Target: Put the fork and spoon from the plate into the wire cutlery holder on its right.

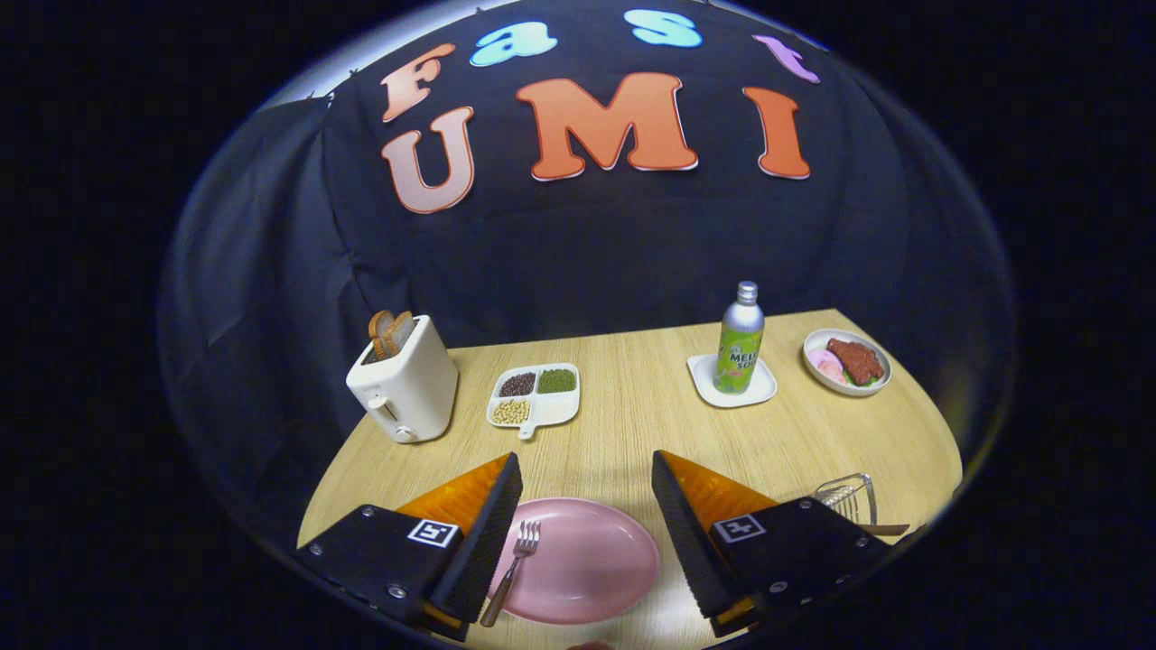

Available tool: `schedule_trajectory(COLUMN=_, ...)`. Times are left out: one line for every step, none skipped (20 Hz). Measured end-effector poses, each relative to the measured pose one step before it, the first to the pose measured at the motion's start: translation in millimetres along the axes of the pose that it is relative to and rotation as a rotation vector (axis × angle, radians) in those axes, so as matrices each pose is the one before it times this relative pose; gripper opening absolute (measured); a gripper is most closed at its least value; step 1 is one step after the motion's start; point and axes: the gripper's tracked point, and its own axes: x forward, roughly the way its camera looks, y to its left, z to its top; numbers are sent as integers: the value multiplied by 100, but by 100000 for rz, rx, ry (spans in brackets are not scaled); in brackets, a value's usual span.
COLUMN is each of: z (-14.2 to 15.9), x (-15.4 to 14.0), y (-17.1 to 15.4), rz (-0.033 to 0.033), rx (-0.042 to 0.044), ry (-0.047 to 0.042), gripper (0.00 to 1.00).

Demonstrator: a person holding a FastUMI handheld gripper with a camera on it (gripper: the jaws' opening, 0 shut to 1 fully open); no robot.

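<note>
Presently the gripper (587, 533) stands wide over the pink plate (596, 564), the fork (513, 571) lying lengthwise just inside its left finger, tines pointing ahead.

A big black cloth wall (578, 244) hangs behind a light wooden table (632, 424). The cloth has soft folds, and it drapes down on the left side too. Bright light falls on the tabletop — the corners stay dark.
</note>
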Motion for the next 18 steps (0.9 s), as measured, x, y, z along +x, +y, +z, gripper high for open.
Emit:
schedule_trajectory(z=-723, x=255, y=772, rz=74, rx=-1697, ry=1004, gripper=87)
schedule_trajectory(z=-986, x=51, y=834, rz=713, rx=-769, ry=2343, gripper=87)
schedule_trajectory(z=-1047, x=303, y=940, rz=771, rx=298, ry=2806, gripper=87)
schedule_trajectory(z=-781, x=338, y=679, rz=191, rx=395, ry=2016, gripper=87)
schedule_trajectory(z=-822, x=548, y=648, rz=132, rx=40, ry=1914, gripper=88)
schedule_trajectory(z=-1078, x=266, y=440, rz=-232, rx=-486, ry=2730, gripper=87)
schedule_trajectory(z=-801, x=364, y=482, rz=-298, rx=-460, ry=1925, gripper=87)
schedule_trajectory(z=-1058, x=403, y=382, rz=-426, rx=-677, ry=3241, gripper=88)
schedule_trajectory(z=-1239, x=295, y=352, rz=-39, rx=-454, ry=4417, gripper=87)
schedule_trajectory(z=-1082, x=279, y=291, rz=-467, rx=296, ry=4078, gripper=88)
schedule_trajectory(z=-1149, x=360, y=233, rz=-404, rx=179, ry=4652, gripper=88)
schedule_trajectory(z=-1322, x=320, y=-72, rz=-1077, rx=462, ry=5422, gripper=88)
schedule_trajectory(z=-872, x=463, y=272, rz=181, rx=388, ry=4250, gripper=88)
schedule_trajectory(z=-1167, x=421, y=2, rz=-789, rx=-291, ry=5813, gripper=87)
schedule_trajectory(z=-1020, x=199, y=307, rz=708, rx=636, ry=5162, gripper=85)
schedule_trajectory(z=-714, x=418, y=255, rz=42, rx=29, ry=4345, gripper=81)
schedule_trajectory(z=-762, x=266, y=246, rz=531, rx=314, ry=4145, gripper=79)
schedule_trajectory(z=-371, x=79, y=237, rz=61, rx=162, ry=4046, gripper=74)
